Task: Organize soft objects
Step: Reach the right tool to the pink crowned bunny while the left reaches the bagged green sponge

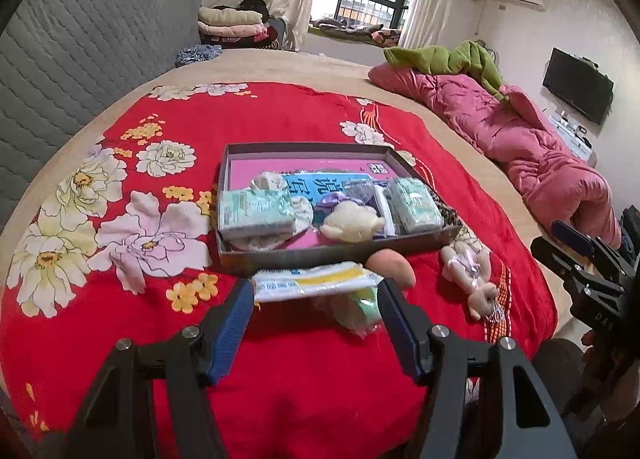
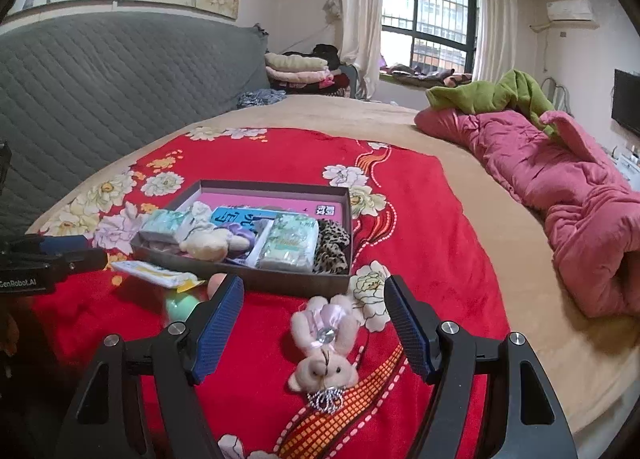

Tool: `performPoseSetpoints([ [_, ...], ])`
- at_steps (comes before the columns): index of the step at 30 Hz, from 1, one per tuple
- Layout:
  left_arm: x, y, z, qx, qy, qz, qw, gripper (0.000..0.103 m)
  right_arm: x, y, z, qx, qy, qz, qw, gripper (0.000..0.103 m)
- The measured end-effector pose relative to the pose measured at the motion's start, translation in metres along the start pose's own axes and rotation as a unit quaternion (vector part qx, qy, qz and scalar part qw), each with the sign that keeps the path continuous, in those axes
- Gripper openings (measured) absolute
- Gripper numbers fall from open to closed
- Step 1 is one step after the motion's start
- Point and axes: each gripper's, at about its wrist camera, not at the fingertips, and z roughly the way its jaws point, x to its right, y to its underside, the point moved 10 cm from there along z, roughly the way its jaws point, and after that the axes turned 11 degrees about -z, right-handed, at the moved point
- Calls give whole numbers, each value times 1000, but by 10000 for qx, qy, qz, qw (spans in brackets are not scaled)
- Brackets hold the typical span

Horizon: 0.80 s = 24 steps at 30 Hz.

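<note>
Red floral blanket carries the half-filled box; left gripper gapes around the tissue pack, right gripper gapes empty over the bear, likely next picks.

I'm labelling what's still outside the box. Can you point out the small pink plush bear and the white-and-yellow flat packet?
small pink plush bear (image 2: 324, 369), right wrist view, on its face.
white-and-yellow flat packet (image 1: 316, 283), left wrist view, on the wrapper's middle.

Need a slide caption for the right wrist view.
Open right gripper hovers over a pink plush bear on the red blanket, near the box.
</note>
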Motion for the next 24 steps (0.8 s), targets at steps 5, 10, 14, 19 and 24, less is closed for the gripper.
performPoseSetpoints([
  [5,-1,9,-3,-89,-22,4,10000,64,-1,6,-2,-61,-64,25,10000,74],
  [10,1,18,-3,-173,21,1,9998,64,-2,18,-3,-185,-108,58,9998,74],
  [14,-2,25,5,-279,-36,51,9996,64,-2,24,-1,-247,-118,97,9996,74],
  [19,-9,30,15,-366,-152,33,9992,64,-1,34,5,-346,-120,144,9992,74],
  [24,-15,31,26,-467,-162,-23,9988,64,-1,43,14,-467,-167,213,9985,74],
])
